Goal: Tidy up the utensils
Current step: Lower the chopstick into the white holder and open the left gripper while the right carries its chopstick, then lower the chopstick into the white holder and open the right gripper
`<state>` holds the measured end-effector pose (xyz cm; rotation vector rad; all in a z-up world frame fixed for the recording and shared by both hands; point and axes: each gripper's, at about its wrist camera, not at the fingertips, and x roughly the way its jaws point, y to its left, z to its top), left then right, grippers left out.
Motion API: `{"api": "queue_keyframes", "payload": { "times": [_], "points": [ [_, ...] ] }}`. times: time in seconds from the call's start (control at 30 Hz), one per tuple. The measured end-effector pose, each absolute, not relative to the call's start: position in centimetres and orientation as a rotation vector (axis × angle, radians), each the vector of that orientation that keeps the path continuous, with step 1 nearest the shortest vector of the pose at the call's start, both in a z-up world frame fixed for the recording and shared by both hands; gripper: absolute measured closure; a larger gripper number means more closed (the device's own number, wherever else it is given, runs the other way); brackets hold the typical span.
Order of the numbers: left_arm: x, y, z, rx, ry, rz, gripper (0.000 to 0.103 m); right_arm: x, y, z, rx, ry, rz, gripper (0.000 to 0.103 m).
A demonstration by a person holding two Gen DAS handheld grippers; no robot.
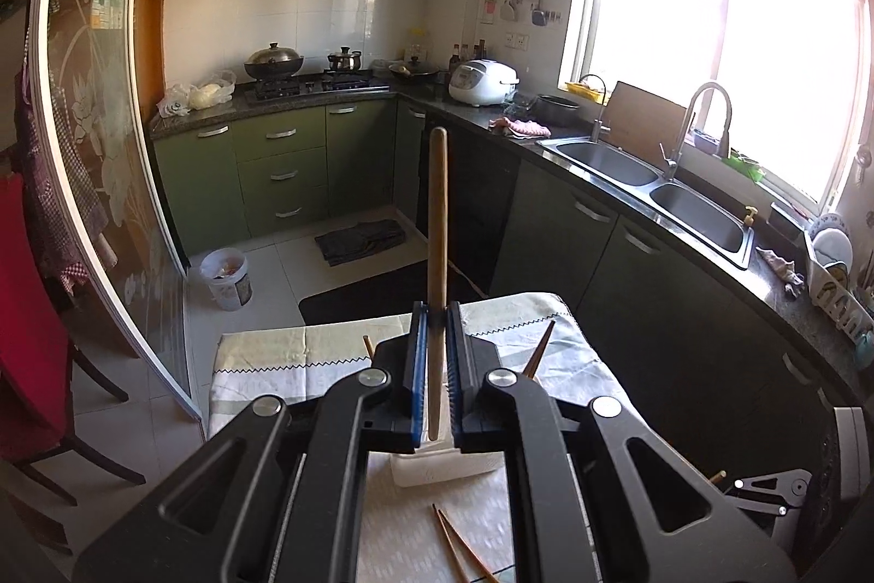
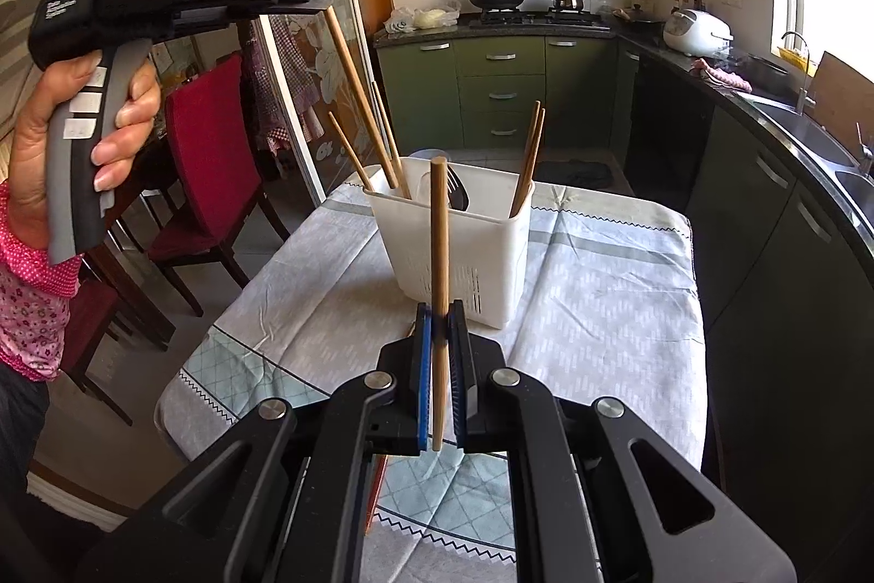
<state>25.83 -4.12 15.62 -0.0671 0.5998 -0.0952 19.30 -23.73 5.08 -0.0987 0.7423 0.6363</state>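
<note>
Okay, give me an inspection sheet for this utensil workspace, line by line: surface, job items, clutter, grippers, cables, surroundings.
Surface: small table under a patterned cloth.
Job's things: white utensil caddy upright on the cloth, holding chopsticks and a dark utensil; two loose chopsticks on the cloth.
Clutter: nothing seen.
Grippers: left gripper shut on a chopstick; right gripper shut on another chopstick.
Cables: nothing seen.
Surroundings: kitchen with double sink, stove, red chair.

Left tongs (image 1: 436, 321) clamped shut, raised high, right tongs (image 2: 441, 315) clamped shut
</note>
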Motion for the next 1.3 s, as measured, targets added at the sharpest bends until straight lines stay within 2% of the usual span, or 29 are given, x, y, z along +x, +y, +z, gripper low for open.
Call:
{"api": "queue_keyframes", "payload": {
  "times": [0.33, 0.4, 0.57, 0.67, 0.83, 1.2, 1.3],
  "points": [
    [29.3, -5.5, 9.8, -0.029, 0.747, -0.089, 0.096, 20.2, -23.8, 7.1, -0.085, 0.711, 0.638, 0.096],
    [29.2, -5.5, 9.2, -0.027, 0.765, -0.095, 0.088, 20.6, -23.6, 8.1, -0.082, 0.695, 0.639, 0.096],
    [27.1, -5.1, 10.2, -0.035, 0.735, -0.120, 0.083, 22.1, -23.4, 12.1, -0.024, 0.616, 0.643, 0.096],
    [24.8, -4.9, 11.0, -0.033, 0.700, -0.136, 0.076, 23.3, -23.5, 15.3, 0.024, 0.537, 0.624, 0.096],
    [21.0, -5.0, 10.7, -0.001, 0.698, -0.165, 0.076, 26.7, -22.6, 18.4, 0.049, 0.458, 0.535, 0.096],
    [17.9, -4.0, 6.6, 0.021, 0.814, -0.178, 0.076, 34.8, -19.0, 9.2, 0.006, 0.712, 0.474, 0.095],
    [18.1, -4.0, 5.3, 0.016, 0.853, -0.178, 0.076, 34.5, -19.2, 8.7, 0.005, 0.715, 0.485, 0.087]
  ]
}}
